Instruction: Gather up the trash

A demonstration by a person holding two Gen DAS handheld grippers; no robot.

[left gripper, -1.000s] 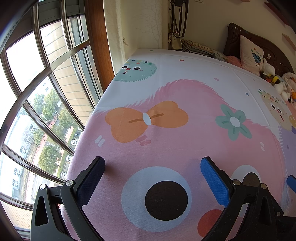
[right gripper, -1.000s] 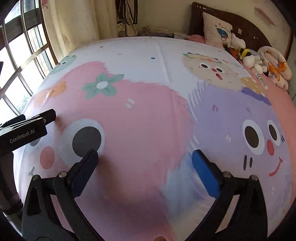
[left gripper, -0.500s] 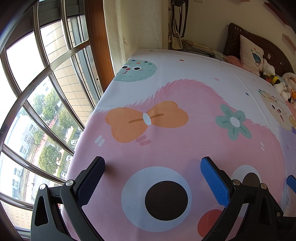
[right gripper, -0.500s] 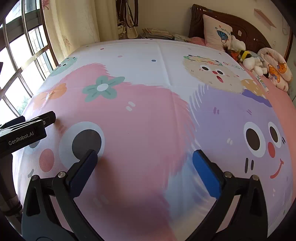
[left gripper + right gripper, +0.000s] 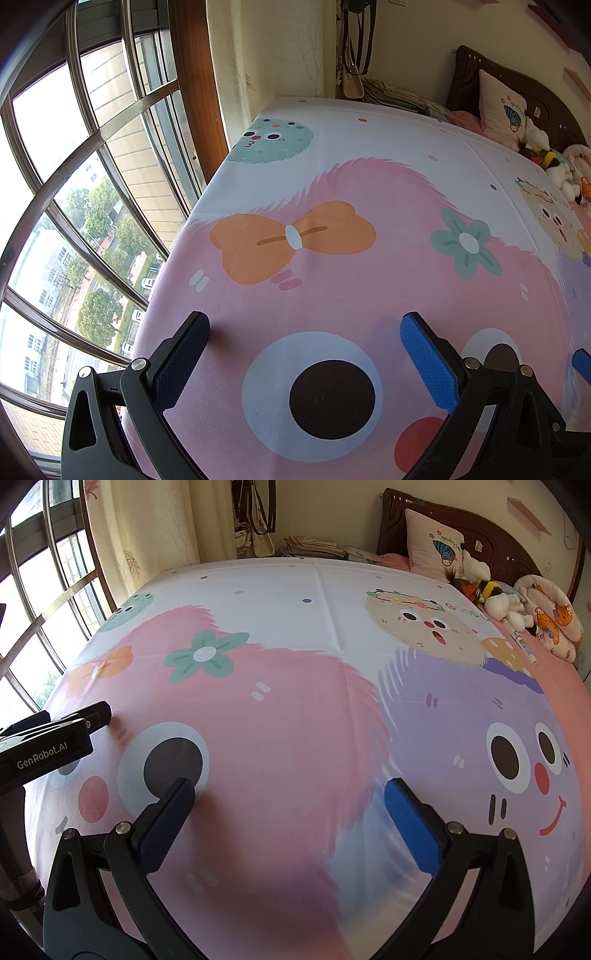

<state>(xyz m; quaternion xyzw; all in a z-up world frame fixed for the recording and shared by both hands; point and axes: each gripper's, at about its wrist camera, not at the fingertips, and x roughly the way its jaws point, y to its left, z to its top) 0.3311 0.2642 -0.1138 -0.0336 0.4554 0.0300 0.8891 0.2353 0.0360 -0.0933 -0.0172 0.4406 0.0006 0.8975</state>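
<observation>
A bed fills both views, covered by a cartoon-print sheet (image 5: 369, 295) (image 5: 295, 686) in pink, white and purple. I can pick out no loose trash on it. My left gripper (image 5: 304, 325) hovers open over the pink part near the window-side edge, above a printed eye, holding nothing. My right gripper (image 5: 289, 788) is open too and holds nothing, low over the sheet where pink meets purple. In the right wrist view the left gripper (image 5: 74, 718) shows at the left edge. A blue fingertip (image 5: 581, 363) of the right gripper peeks in at the far right.
A barred window (image 5: 92, 184) and a curtain (image 5: 266, 55) run along the bed's left side. At the head are a dark headboard (image 5: 491, 542), a pillow (image 5: 432, 546), plush toys (image 5: 498, 598) and a pen-like stick (image 5: 522, 646). Stacked books (image 5: 314, 546) and hanging bags (image 5: 255, 524) stand behind.
The right wrist view has shifted slightly, so the bed sits a little lower in it. The left gripper has not moved, and both stay open.
</observation>
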